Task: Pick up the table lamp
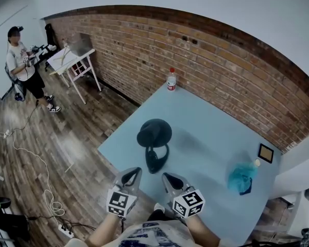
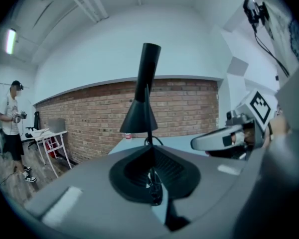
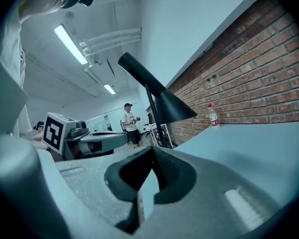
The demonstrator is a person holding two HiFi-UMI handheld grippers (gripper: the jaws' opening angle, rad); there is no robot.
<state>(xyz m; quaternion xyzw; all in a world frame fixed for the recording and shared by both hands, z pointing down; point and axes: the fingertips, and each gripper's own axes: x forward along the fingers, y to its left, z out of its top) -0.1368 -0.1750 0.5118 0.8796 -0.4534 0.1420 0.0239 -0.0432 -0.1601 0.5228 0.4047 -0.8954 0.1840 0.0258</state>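
Nearest, the left gripper (image 1: pixel 132 175) and right gripper (image 1: pixel 169 179) sit side by side at the near edge of the bench (image 1: pixel 211 122), the fingers of both pressed together with nothing between them; just ahead, in the gap between their two lines, stands the table lamp (image 1: pixel 154 138) — base on the bench, stem upright, shade tilted above; neither hand looks clearly nearer, so I judge either could take the vertical stem — once its fingers part.
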